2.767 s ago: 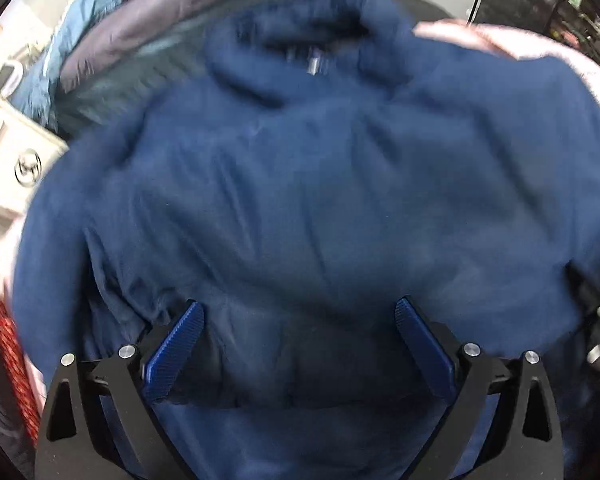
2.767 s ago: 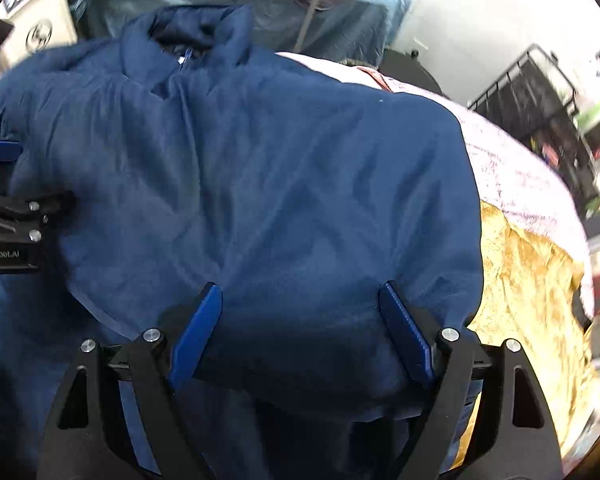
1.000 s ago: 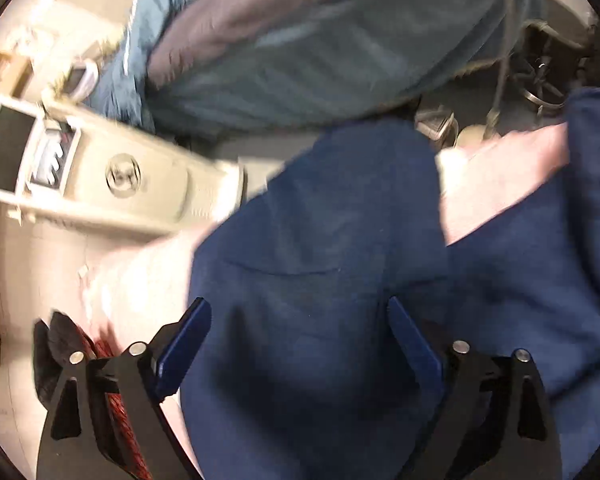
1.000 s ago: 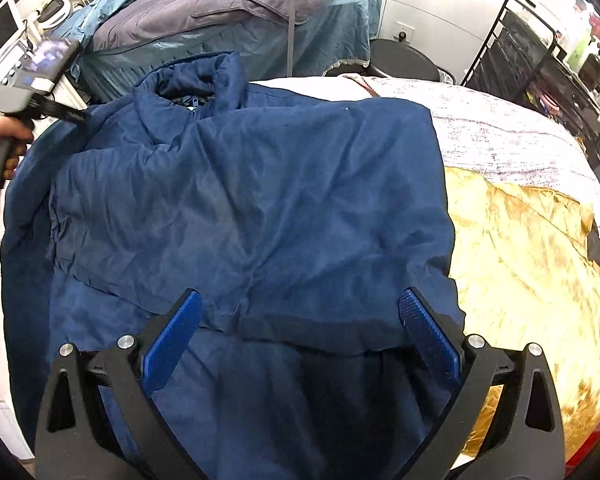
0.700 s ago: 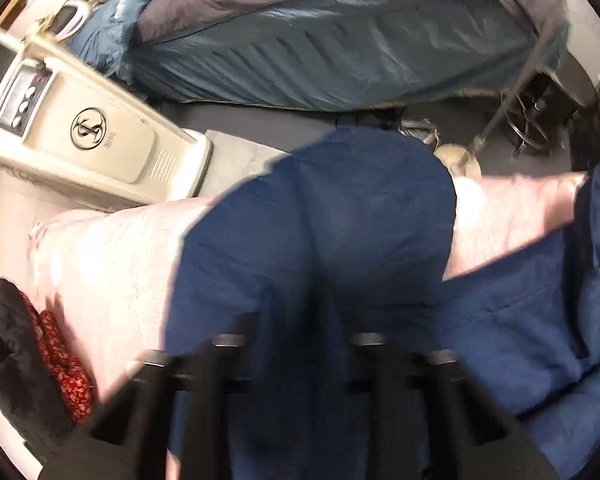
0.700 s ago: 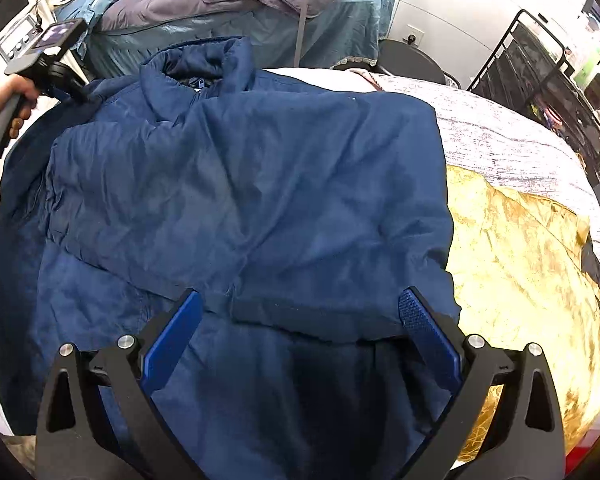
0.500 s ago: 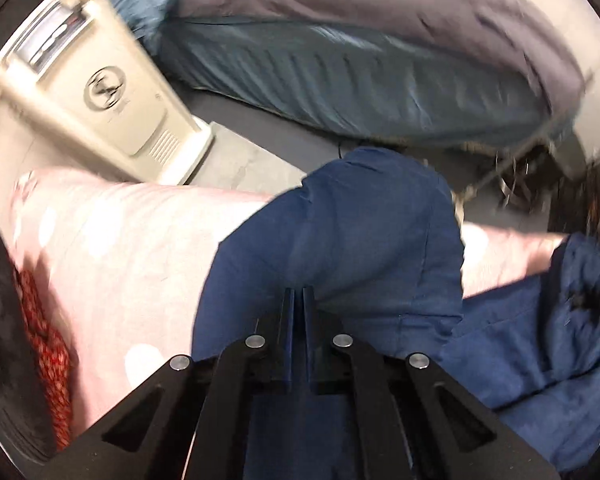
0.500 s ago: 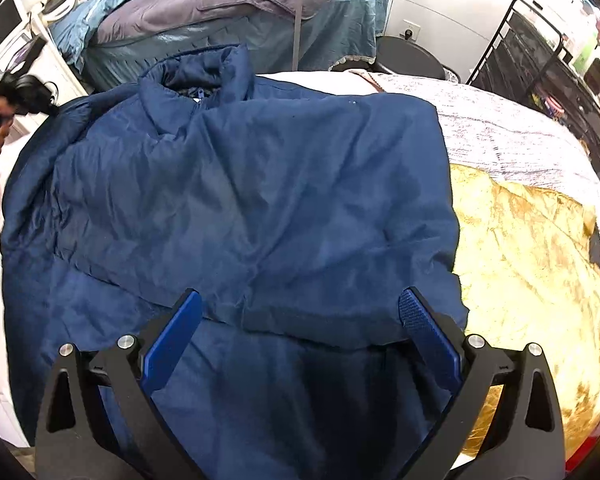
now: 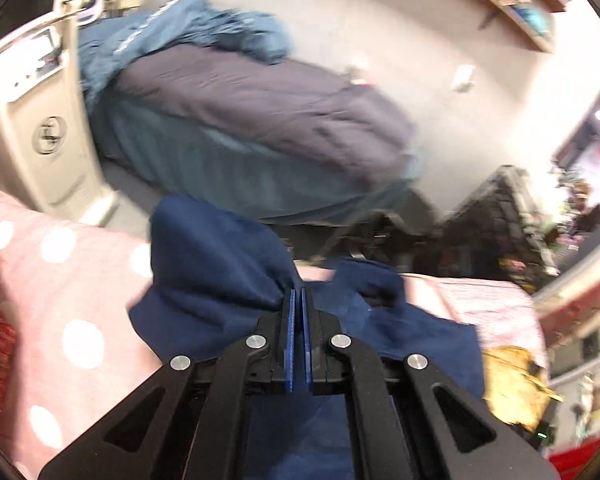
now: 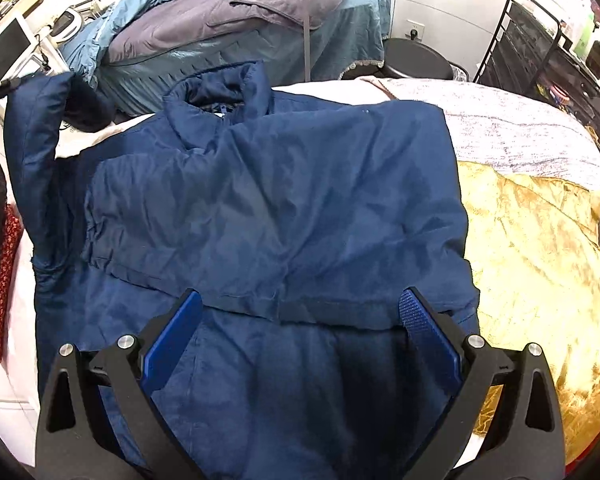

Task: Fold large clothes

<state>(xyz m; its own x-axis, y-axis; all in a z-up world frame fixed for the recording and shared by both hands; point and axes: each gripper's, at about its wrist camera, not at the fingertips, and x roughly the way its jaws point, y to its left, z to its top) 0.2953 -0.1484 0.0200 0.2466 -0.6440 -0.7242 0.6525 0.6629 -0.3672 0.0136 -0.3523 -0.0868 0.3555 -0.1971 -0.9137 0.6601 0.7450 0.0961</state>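
Note:
A large navy blue jacket (image 10: 284, 208) lies spread on the bed, collar at the far side, its right half folded over the middle. My left gripper (image 9: 299, 300) is shut on the jacket's left sleeve (image 9: 212, 264) and holds it lifted off the bed; the raised sleeve (image 10: 36, 128) shows at the far left of the right wrist view. My right gripper (image 10: 300, 320) is open and empty, hovering above the jacket's lower hem, its fingers apart on either side of the folded edge.
A gold cloth (image 10: 540, 260) covers the bed to the right of the jacket. A pink polka-dot cover (image 9: 60, 312) lies to the left. Behind stands a second bed with grey and teal bedding (image 10: 240, 12), a beige appliance (image 9: 40, 128) and a black wire rack (image 10: 540, 40).
My left gripper moved off the jacket's body to the left sleeve, closed on it and lifted it. My right gripper stayed open above the hem.

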